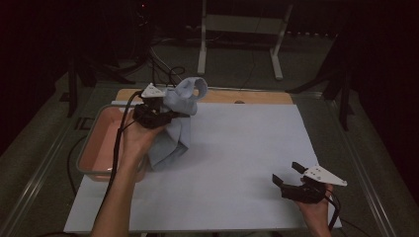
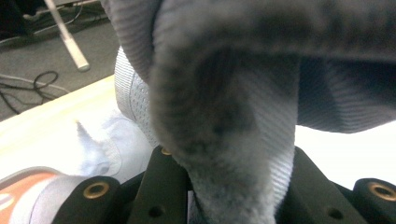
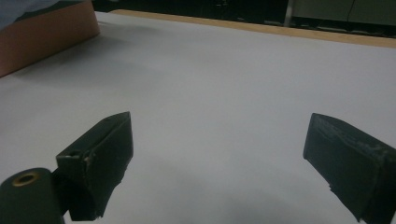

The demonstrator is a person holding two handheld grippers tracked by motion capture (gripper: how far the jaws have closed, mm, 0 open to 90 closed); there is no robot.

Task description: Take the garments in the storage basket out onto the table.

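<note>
Item 1, grey garment (image 1: 177, 126): bunched and lifted, hanging long axis downward at the white sheet's (image 1: 237, 163) left edge, just beside the pink tub (image 1: 101, 143); pinched between the clamped jaws of the left gripper (image 1: 168, 114). Item 2, right gripper (image 1: 289, 174): jaws wide apart, empty, low over the sheet's near right corner, well apart from the garment; the garment lies to its far left, so the left hand is much the nearer.

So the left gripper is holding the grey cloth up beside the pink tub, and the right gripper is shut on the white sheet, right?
Not quite: the right gripper is open, its fingers spread apart above the white sheet, as the right gripper view shows. The rest holds.
</note>
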